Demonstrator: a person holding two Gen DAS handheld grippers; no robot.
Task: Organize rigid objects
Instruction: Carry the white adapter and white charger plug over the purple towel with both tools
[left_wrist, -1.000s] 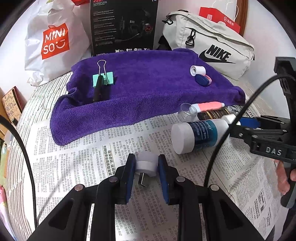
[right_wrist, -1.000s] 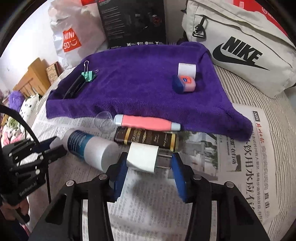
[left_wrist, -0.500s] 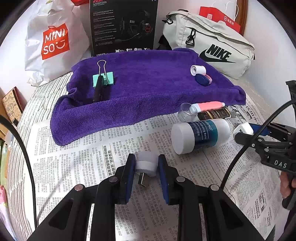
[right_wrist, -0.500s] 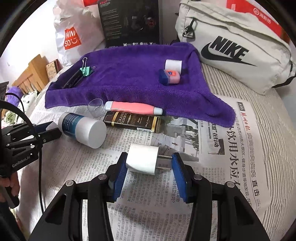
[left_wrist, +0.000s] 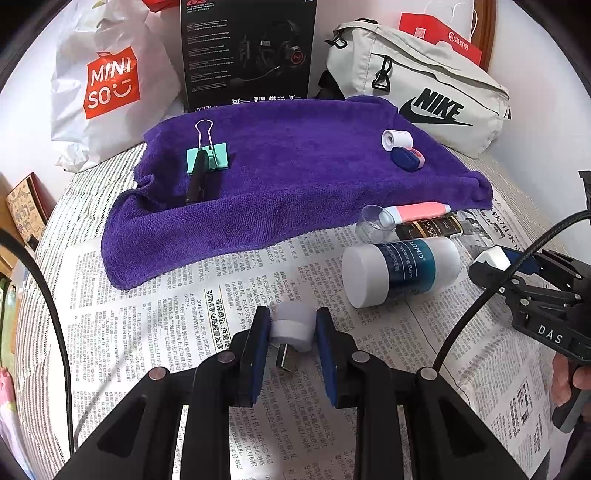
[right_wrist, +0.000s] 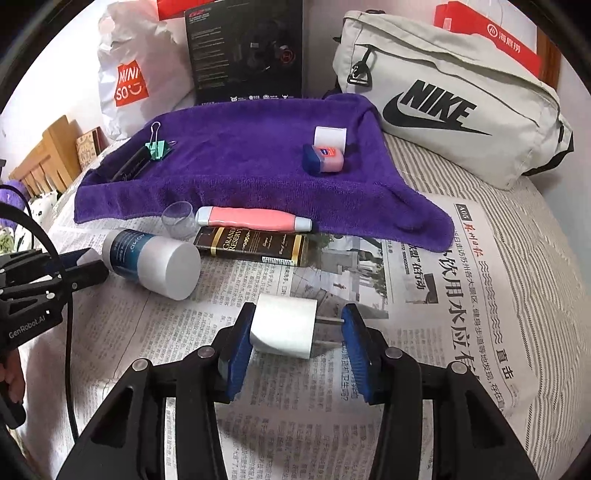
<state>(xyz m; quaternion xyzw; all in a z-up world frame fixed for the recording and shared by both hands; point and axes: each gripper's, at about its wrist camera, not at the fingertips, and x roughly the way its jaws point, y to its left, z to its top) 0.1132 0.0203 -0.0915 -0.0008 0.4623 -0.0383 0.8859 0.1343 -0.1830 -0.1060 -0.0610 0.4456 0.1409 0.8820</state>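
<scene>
My left gripper is shut on a small white USB adapter, its metal plug pointing down over the newspaper. My right gripper is shut on a white wall charger: one pad is on its body, the other on its prongs. In the left wrist view the right gripper hovers just right of a white-and-blue balm bottle lying on its side. On the purple towel lie a mint binder clip, a black pen, a white roll and a small blue-and-pink tin.
A pink tube, a clear cap and a dark box lie along the towel's near edge. Behind the towel stand a white shopping bag, a black headset box and a grey sling bag. A hand holds the right gripper.
The right gripper has drawn back from the dark box and bottle toward the near side, with the charger still in it. The left gripper and its adapter have kept still.
</scene>
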